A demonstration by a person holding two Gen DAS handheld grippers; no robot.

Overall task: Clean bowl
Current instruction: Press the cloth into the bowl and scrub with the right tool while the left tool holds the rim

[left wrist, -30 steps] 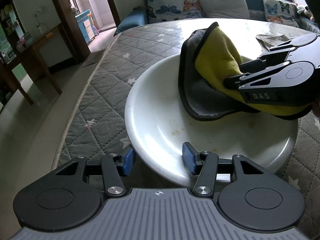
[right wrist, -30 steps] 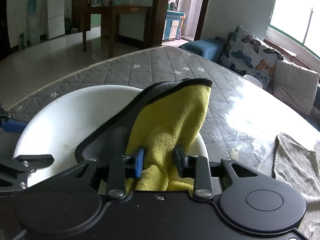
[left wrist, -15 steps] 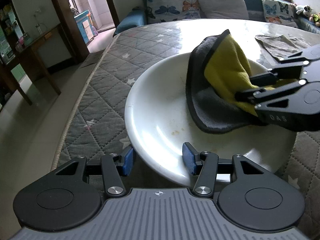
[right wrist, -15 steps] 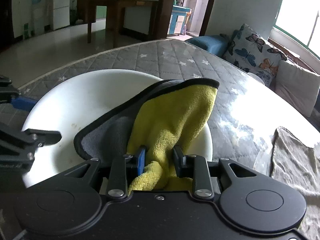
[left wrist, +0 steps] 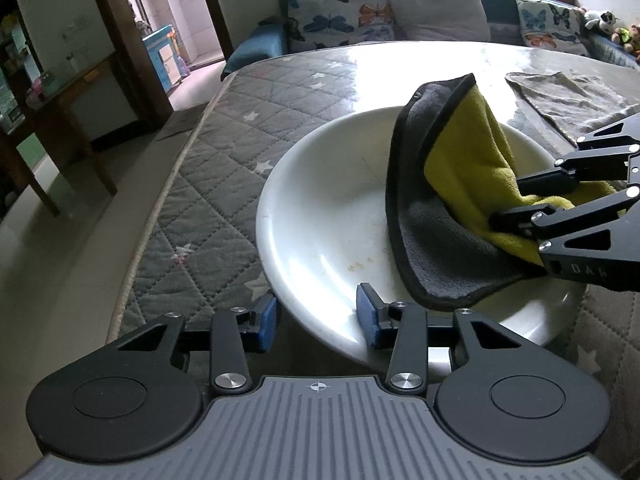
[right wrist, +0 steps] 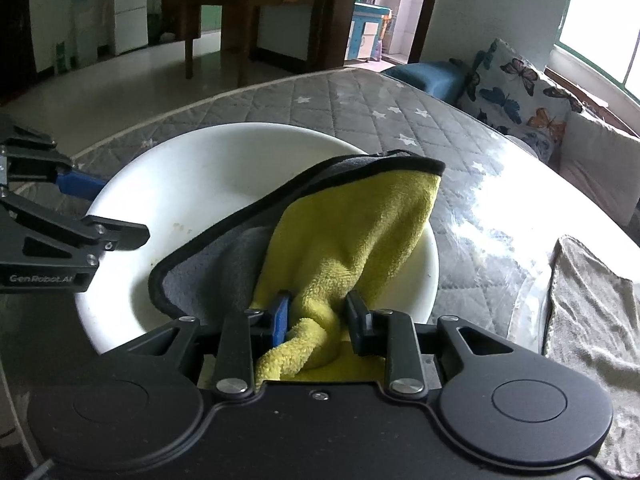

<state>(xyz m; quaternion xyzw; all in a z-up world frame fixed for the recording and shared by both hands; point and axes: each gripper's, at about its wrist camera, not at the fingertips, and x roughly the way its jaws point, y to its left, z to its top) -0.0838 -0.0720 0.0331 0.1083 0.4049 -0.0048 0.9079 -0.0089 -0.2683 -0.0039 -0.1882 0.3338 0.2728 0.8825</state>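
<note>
Your white bowl sits on the quilted grey table cover, near the table's edge, and you straddle its near rim with your left gripper, probably to keep it from sliding while you wipe. Those 2 blue pads stand well apart, 1 outside the wall and 1 inside, and neither visibly presses the rim, so the gripper is open and braces more than it clamps. Your right gripper is closed on a bunched fold of the yellow-and-grey cloth, which drapes into the bowl's right side. Faint brownish specks show on the bowl floor, beside the cloth's edge. A spare grey rag lies apart on the table.
</note>
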